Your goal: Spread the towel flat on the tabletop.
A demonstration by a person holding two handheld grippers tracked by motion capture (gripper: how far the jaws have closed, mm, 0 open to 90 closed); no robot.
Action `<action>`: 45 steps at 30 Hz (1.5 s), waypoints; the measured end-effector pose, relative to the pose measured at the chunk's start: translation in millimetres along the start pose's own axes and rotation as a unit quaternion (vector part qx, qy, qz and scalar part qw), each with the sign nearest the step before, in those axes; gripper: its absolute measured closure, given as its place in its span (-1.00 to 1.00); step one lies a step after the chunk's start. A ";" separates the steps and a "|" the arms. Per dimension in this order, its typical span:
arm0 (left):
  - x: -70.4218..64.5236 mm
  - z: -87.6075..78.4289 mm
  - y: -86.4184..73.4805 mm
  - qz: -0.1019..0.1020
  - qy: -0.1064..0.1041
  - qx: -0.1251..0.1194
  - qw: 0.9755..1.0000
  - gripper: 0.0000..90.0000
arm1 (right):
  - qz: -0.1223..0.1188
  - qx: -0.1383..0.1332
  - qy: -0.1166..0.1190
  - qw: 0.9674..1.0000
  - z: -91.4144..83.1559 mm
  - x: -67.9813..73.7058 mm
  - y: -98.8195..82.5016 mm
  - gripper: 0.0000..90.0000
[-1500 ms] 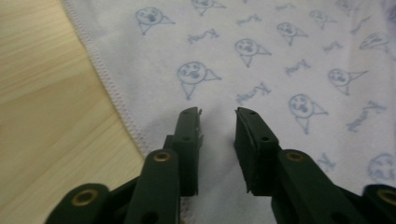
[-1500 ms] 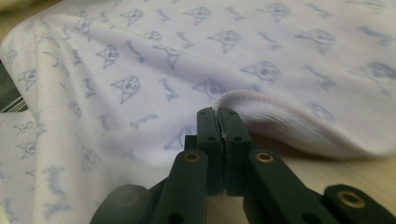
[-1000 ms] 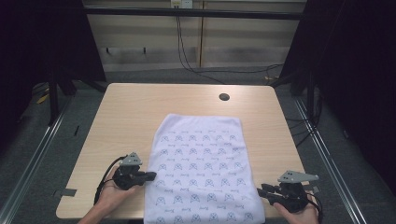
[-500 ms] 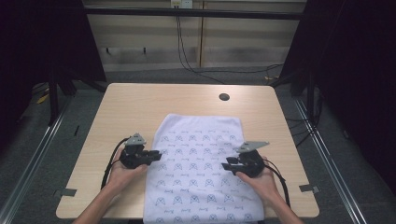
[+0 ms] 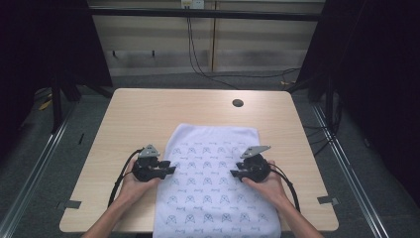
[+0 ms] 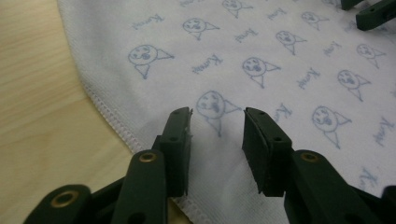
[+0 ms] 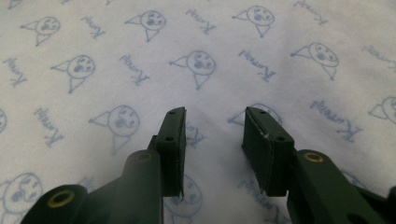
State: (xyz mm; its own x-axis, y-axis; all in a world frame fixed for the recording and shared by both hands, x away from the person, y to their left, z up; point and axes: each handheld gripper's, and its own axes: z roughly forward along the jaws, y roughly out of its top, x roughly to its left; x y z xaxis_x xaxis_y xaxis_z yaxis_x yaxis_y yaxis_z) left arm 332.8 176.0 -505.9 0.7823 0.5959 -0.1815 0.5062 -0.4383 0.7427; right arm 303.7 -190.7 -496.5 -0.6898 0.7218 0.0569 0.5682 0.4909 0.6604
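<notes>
On the table [image 5: 129, 119] the cloth [image 5: 213, 148] lies flat, near edge overhanging. Your left gripper [image 5: 168, 170] sits at its left hem, your right gripper [image 5: 234, 173] over its right half. Both jaws have just been opening, nothing between them.

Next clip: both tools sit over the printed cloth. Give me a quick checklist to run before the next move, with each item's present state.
1. Left tool open, nothing between jaws: ok; jaws have just been opening.
2. Right tool open, empty: ok; also just been opening.
3. Cloth lies flat on table: ok.
4. Left tool at the cloth's left hem: ok.
5. Near cloth edge within the table: not ok, it overhangs.
6. Tools touching cloth: cannot tell.
</notes>
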 end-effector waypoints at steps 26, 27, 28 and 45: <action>22.4 -5.9 5.5 -0.075 0.009 -0.039 0.996 0.52 | 0.019 -0.024 0.040 0.999 -36.8 21.6 -32.2 0.29; 23.3 -1.6 5.7 -0.075 0.010 -0.026 0.997 0.49 | 0.020 -0.022 0.037 0.999 -35.8 19.8 -32.6 0.29; 22.9 2.5 6.2 -0.067 0.015 -0.012 0.998 0.43 | 0.019 -0.025 0.036 0.999 -35.8 19.0 -33.1 0.28; -22.8 -2.0 29.0 0.037 -0.028 -0.046 0.998 0.59 | 0.027 -0.028 0.027 0.999 -38.4 16.2 -35.2 0.19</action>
State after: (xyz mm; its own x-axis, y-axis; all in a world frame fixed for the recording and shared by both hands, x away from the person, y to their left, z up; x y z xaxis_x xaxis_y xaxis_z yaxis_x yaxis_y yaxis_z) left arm 328.9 151.1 -479.0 0.8370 0.5243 -0.1570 0.4119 -0.4145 0.8115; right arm 255.3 -215.0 -490.1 -0.6834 0.7177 0.1334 0.5799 0.4226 0.6965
